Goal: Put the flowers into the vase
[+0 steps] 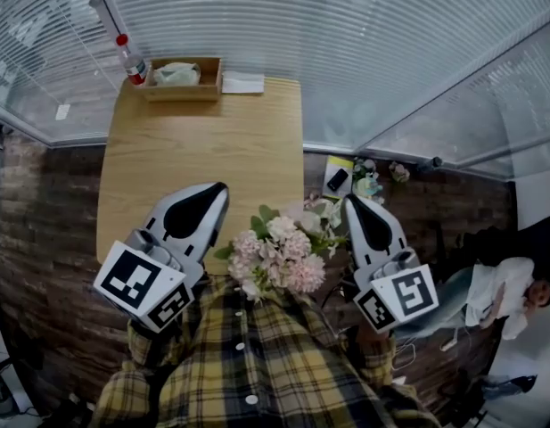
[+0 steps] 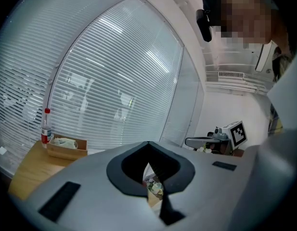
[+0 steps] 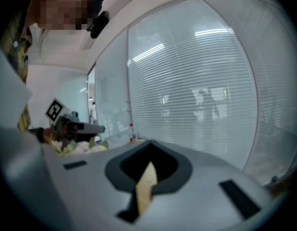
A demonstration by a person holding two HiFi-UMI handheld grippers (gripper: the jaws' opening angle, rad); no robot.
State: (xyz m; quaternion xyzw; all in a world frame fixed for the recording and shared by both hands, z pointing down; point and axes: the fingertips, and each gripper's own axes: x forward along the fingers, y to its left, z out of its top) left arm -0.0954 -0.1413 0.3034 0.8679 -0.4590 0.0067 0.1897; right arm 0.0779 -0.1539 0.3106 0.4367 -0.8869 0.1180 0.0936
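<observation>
Your yellow plaid shirt [image 1: 257,364] sits just beside the pink-and-white flower bunch [image 1: 279,255]; white-and-black left gripper [image 1: 217,191] and right gripper [image 1: 351,202] flank it. Both are closed and empty, seemingly readying a pick.

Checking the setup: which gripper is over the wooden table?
The left gripper, its tip above the tabletop; the right gripper is beyond the table's right edge, over the brick-patterned floor.

This looks to me like an office meeting room: glass partition walls hung with horizontal blinds [image 1: 364,34] close in a plain wooden table [image 1: 203,150]. I can see a slatted air vent [image 2: 235,78] up near the ceiling, and another person [image 1: 511,292] sits off to the right.
</observation>
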